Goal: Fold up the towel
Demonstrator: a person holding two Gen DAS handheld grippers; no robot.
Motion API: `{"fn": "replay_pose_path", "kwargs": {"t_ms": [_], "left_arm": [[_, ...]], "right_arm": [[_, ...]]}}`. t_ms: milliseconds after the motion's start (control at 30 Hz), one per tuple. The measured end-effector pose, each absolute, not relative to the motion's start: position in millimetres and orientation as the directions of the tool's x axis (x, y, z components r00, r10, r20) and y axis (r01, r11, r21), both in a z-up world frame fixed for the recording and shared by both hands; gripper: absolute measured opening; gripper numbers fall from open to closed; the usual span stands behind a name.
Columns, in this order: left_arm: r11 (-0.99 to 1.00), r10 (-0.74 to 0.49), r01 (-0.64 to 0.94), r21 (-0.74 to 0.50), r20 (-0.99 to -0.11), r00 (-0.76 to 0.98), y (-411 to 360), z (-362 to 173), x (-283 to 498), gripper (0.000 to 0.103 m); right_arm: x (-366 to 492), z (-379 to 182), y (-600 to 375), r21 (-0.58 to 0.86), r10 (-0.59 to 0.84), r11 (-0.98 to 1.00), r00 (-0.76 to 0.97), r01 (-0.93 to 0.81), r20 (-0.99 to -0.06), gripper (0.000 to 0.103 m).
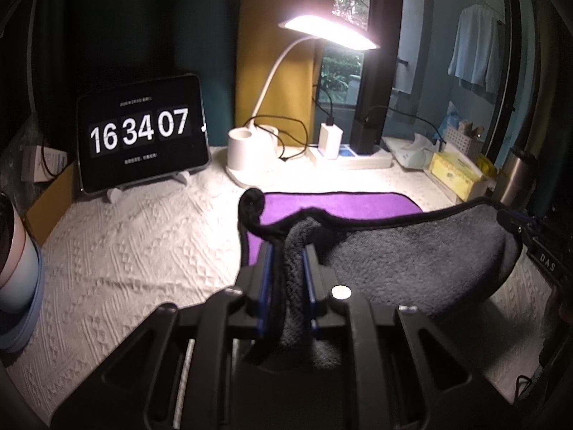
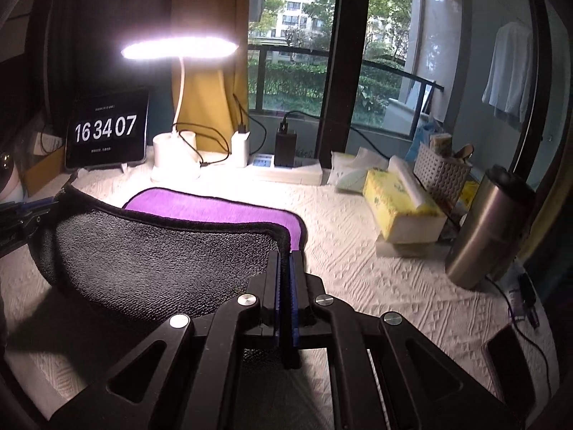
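The towel (image 1: 412,261) is purple on one face and grey on the other, with a black hem. Its near half is lifted off the white tablecloth, grey side toward me, while the purple far half (image 1: 340,206) lies flat. My left gripper (image 1: 288,251) is shut on the towel's near left corner. My right gripper (image 2: 285,254) is shut on the near right corner of the towel (image 2: 161,261). The raised edge hangs in a curve between the two grippers. The right gripper also shows at the right edge of the left wrist view (image 1: 530,229).
A lit desk lamp (image 1: 250,154) and a tablet clock (image 1: 143,132) stand at the back. A power strip with chargers (image 2: 286,168), tissue packs (image 2: 401,208), a white basket (image 2: 440,172) and a steel flask (image 2: 487,229) line the right side. A phone (image 2: 508,369) lies near right.
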State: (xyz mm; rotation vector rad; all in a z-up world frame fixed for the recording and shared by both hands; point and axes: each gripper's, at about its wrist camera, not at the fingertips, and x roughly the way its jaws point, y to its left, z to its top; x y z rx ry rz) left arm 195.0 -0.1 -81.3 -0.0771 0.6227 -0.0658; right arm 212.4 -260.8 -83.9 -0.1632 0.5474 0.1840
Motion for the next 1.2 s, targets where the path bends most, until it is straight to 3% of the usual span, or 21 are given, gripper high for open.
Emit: {"fn": "replay_pose_path", "kwargs": {"t_ms": [1200], "left_arm": [[0.995,-0.082,0.037,-0.095,-0.528,0.845,8.3,-80.9,274.4,0.017]], "right_arm": [[297.2,-79.4,-253.2,-0.122,0.117,0.971,0.858,-0.204,-0.5,0.005]]}}
